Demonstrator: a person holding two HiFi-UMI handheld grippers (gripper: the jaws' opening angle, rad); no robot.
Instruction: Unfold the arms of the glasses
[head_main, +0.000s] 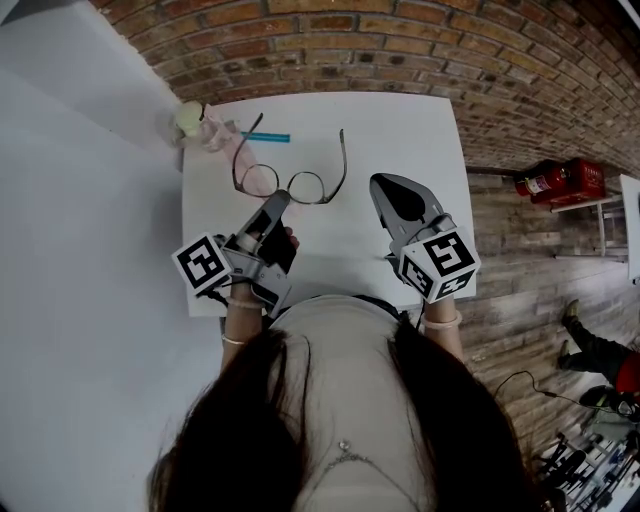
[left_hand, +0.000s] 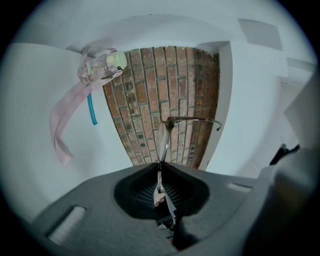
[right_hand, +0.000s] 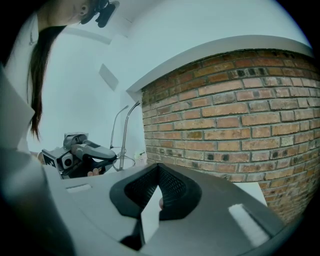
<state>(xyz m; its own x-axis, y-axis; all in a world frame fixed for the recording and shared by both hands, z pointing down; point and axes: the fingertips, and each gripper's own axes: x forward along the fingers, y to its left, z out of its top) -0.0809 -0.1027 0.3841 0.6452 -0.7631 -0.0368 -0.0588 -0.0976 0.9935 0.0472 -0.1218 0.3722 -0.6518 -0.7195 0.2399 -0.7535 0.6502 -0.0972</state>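
Note:
The thin-rimmed glasses (head_main: 305, 186) lie on the white table (head_main: 400, 130), both arms swung out and pointing away from me. My left gripper (head_main: 279, 199) is shut on the frame near the bridge. In the left gripper view a lens (left_hand: 162, 140) stands edge-on just past the shut jaws (left_hand: 160, 165), and one arm (left_hand: 195, 119) reaches off to the right. My right gripper (head_main: 381, 183) hovers a little to the right of the glasses, shut with nothing in it. The right gripper view shows its jaws (right_hand: 159, 169) closed, with the glasses (right_hand: 125, 135) and left gripper (right_hand: 82, 152) off to the left.
A pink ribbon bundle (head_main: 215, 130) with a pale round piece (head_main: 190, 118) and a teal stick (head_main: 265, 137) lie at the table's far left corner. Brick floor surrounds the table, with a red fire extinguisher (head_main: 555, 180) to the right. A white wall (head_main: 80, 200) runs along the left.

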